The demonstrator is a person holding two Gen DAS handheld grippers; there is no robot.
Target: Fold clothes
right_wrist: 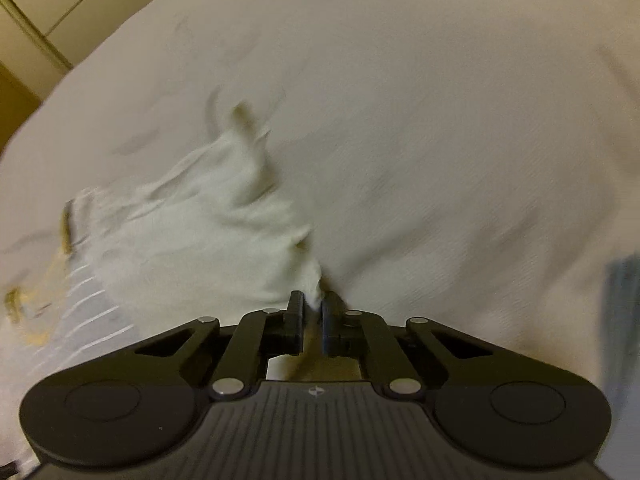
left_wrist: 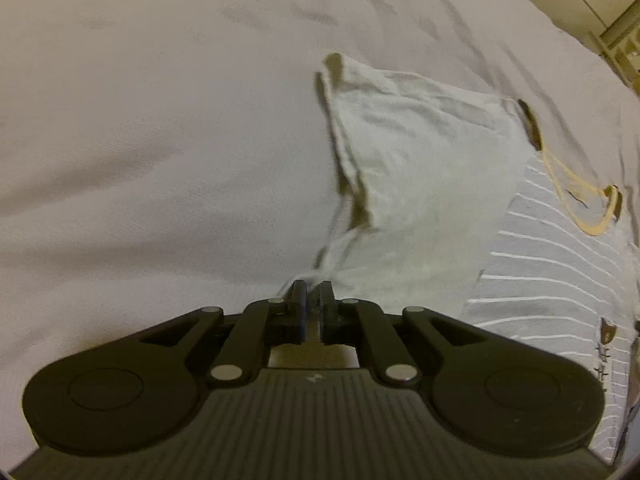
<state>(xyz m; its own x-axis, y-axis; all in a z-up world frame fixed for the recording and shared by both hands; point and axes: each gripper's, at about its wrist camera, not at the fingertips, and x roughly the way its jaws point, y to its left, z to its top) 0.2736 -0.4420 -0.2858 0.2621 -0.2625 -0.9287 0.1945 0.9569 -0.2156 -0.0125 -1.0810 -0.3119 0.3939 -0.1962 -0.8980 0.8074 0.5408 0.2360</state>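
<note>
Both-sided, left gripper (left_wrist: 314, 294) and right gripper (right_wrist: 313, 303) pinching white garment (left_wrist: 420, 184).

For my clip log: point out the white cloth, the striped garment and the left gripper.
white cloth (left_wrist: 420, 168), left wrist view, middle of its top layer
striped garment (left_wrist: 552, 264), left wrist view, striped panel
left gripper (left_wrist: 315, 292), left wrist view, between fingers

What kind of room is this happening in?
Probably a bedroom: a broad white bedsheet fills both views, a white garment lies on it, and pale cabinet doors stand beyond its edge.
</note>
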